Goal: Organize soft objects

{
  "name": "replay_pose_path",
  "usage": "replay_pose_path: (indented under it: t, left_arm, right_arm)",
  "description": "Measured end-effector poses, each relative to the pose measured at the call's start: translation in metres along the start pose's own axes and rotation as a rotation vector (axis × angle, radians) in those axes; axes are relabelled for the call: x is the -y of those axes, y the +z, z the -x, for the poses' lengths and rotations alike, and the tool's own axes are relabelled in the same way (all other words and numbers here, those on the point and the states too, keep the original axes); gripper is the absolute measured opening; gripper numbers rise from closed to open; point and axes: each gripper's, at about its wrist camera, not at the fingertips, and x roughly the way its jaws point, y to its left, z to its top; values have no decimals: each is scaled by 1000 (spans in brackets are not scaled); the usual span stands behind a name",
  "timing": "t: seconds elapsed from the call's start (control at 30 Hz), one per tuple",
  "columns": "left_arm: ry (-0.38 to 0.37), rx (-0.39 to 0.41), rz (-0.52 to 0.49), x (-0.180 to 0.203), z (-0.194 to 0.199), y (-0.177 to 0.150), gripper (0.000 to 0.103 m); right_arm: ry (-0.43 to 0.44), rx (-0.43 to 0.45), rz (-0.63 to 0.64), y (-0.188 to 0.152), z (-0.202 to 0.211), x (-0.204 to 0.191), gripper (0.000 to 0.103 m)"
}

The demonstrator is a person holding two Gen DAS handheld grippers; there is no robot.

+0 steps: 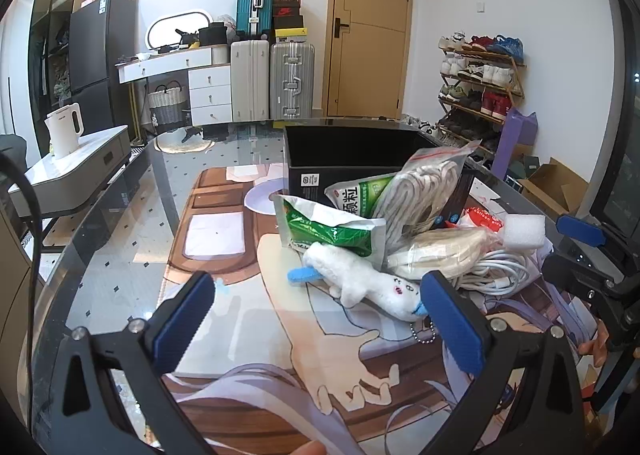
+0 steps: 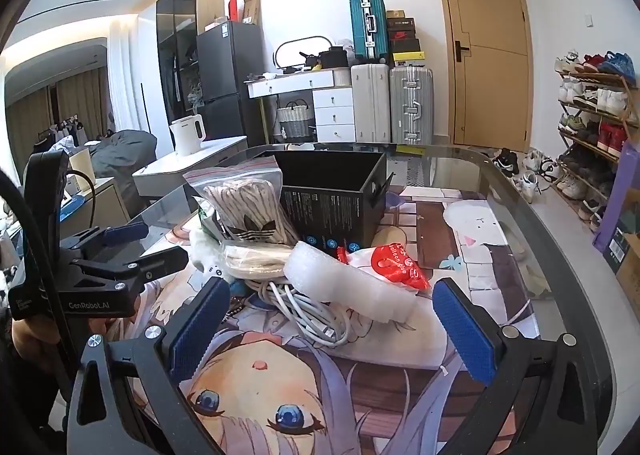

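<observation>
- Holding both grippers above the glass table, tipped down toward the printed mat; I have nothing in either one.
- Left gripper: fingers released, spread wide. White plush toy lies on the mat just beyond the gap, its head touching or just beside the right-hand blue pad; I cannot tell which.
- Right gripper: fingers released, equally wide. White cable coil and a white foam piece lie just beyond the gap, foam resting over the cable.
- Pile of soft things sits mid-mat, near side of the open black box, touching its front wall.
- In the pile: zip bag of striped fabric leaning on the box; two green packets at the left; a bagged beige bundle over the cable; a red-and-white plastic bag to the right.
- From the left wrist view, the right gripper shows at the far right edge, well apart from the pile's left side.
- Box interior looks dark; I cannot see its contents.
</observation>
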Motion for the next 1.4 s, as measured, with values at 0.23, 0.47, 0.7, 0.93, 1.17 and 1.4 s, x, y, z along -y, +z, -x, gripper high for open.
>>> replay_pose_path:
  t: [0.23,0.47,0.7,0.93,1.17,1.4]
  left_arm:
    - [12,29,3,-1,4,0,103]
    - [14,43,6,-2,6,1,103]
    - [17,42,6,-4,5,2,103]
    - [18,41,3,-4,3,0,103]
    - [25,46,-7,-1,3,-2,103]
    - [26,48,-12,0,4,-2,103]
  right_arm:
    - [-2,16,15,0,1,-2,103]
    - [-2,30,30,0,1,-5,103]
    - [9,26,37,0,2,-6,103]
    - [7,28,38,-1,1,-6,103]
    - [7,31,34,-3,1,-5,103]
    - [9,33,39,-3,1,-5,103]
